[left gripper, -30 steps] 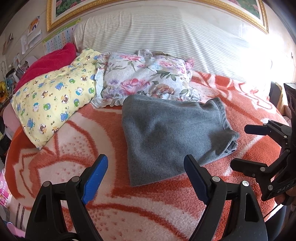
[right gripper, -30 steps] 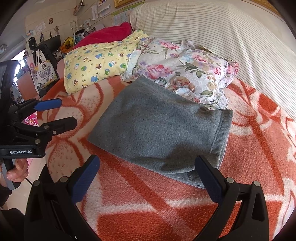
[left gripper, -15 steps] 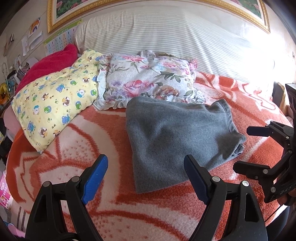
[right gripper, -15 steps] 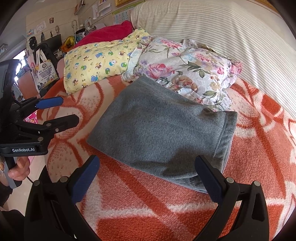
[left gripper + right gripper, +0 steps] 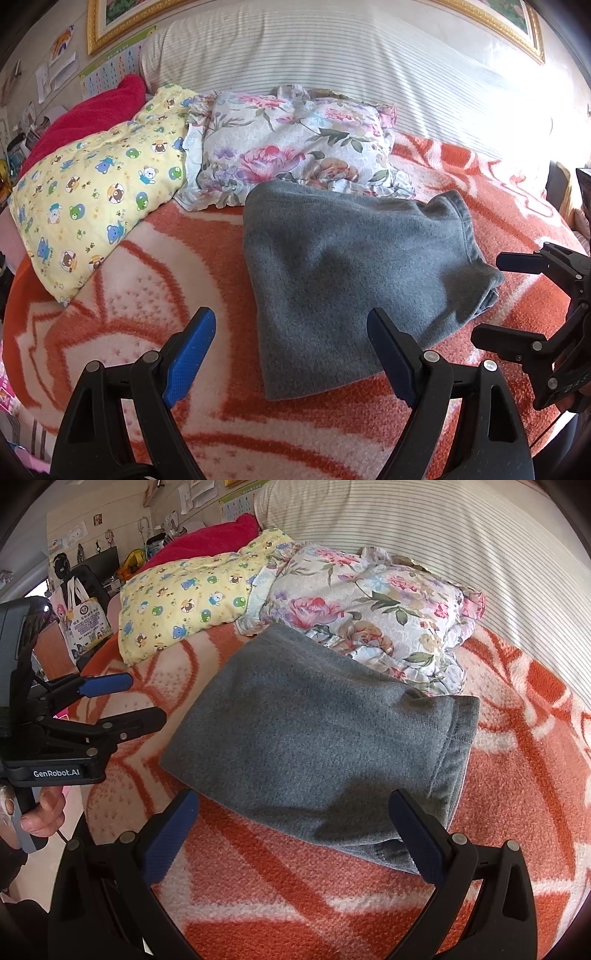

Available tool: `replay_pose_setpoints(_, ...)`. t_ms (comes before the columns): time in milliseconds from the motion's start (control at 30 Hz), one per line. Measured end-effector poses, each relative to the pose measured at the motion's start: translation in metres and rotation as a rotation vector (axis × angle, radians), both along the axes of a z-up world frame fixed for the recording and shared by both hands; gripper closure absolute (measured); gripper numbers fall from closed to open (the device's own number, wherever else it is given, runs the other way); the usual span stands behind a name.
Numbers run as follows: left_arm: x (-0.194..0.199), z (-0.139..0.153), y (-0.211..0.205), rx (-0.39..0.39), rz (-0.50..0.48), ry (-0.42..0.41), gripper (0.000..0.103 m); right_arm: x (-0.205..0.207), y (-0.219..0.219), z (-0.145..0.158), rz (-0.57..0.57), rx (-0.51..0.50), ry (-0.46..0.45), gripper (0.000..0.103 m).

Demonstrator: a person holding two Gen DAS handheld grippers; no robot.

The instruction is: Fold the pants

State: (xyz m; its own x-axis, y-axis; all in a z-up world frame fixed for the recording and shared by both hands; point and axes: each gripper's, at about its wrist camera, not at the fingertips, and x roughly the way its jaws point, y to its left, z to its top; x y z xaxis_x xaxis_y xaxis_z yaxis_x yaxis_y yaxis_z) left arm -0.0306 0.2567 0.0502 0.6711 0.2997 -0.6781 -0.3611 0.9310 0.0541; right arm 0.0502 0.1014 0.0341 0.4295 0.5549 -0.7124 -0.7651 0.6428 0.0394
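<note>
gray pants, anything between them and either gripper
Nothing visible does. The gray pants lie folded on the orange blanket. The left gripper and right gripper, both open, hover just short of the near edge. The floral pillow touches only the far edge.

Pants (image 5: 354, 273): plain mid-grey fleece, no print. Blanket (image 5: 140, 295) on the bed: orange-red with large cream-white flower outlines. Near-left pillow (image 5: 92, 199): pale yellow, printed with small bears and animals in blue, green and brown. Far centre pillow (image 5: 291, 151): white ground, pink and lilac flowers, green leaves. Far-left cushion (image 5: 92, 114): solid crimson. Headboard cover (image 5: 332, 55): off-white with fine dark horizontal stripes. Picture frame (image 5: 118, 22): gold. Left tongs (image 5: 291, 354): black frame, bright blue pads (image 5: 188, 354). Right tongs (image 5: 291, 834): black frame, darker blue pads (image 5: 168, 843).
</note>
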Motion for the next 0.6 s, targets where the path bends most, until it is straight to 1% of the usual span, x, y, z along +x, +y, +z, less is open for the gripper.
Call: replay_pose_setpoints(600, 0.0104, -0.0038, -0.0041, 0.003, -0.018, 0.011, 0.018, 0.0087, -0.0010, -0.0052, -0.005, 0.001, 0.015, 0.000)
